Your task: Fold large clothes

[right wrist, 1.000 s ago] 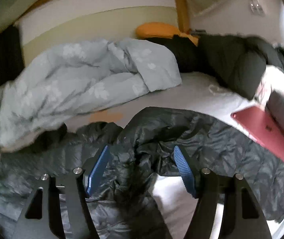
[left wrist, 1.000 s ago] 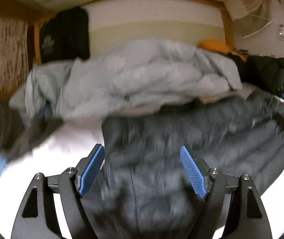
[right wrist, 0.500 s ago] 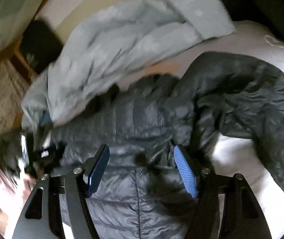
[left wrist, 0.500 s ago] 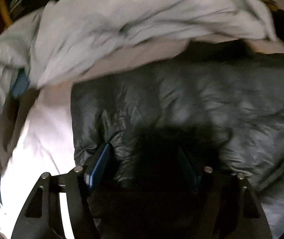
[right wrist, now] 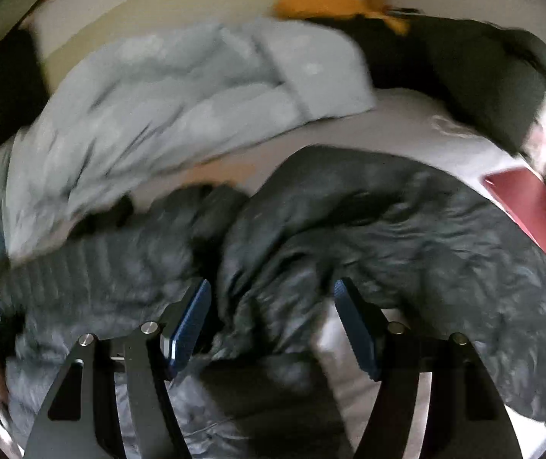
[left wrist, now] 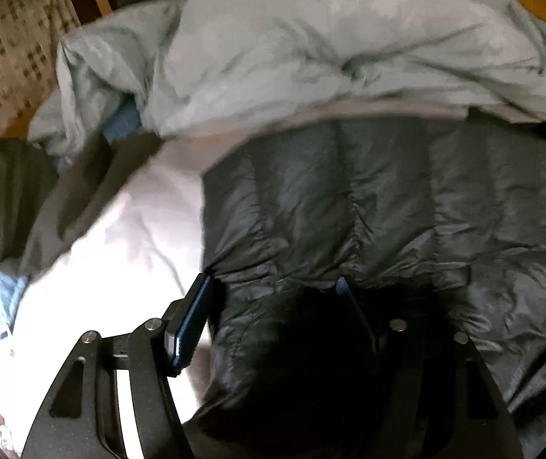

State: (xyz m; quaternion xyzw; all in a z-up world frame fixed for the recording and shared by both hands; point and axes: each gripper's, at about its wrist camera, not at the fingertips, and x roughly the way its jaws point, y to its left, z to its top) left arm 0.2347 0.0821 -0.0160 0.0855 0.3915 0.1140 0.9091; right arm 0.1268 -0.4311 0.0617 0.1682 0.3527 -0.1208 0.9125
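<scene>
Dark grey quilted fabric is filling the near half of both views: a puffer jacket (left wrist: 387, 206) is lying spread across a white sheet (left wrist: 120, 252) on the bed, its stitched channels running away from the left wrist camera. The left gripper (left wrist: 273, 306) is standing over the jacket's near left edge with its blue pads apart; the left pad is sitting on the bare sheet just beside the hem, the right pad is lying over the dark fabric, and the jacket's edge is between them. Whether the pads are pressing on the cloth I cannot tell, since deep shadow is hiding that spot.

In the right wrist view the same jacket (right wrist: 407, 237) is lying bunched into folds, with a sleeve trailing to the right. The right gripper (right wrist: 273, 313) is hanging with its pads well apart over a crumpled ridge, gripping nothing. A pale blue-grey duvet (right wrist: 166, 114) is lying heaped at the far side, and a red laptop (right wrist: 537, 206) is lying at the right.
</scene>
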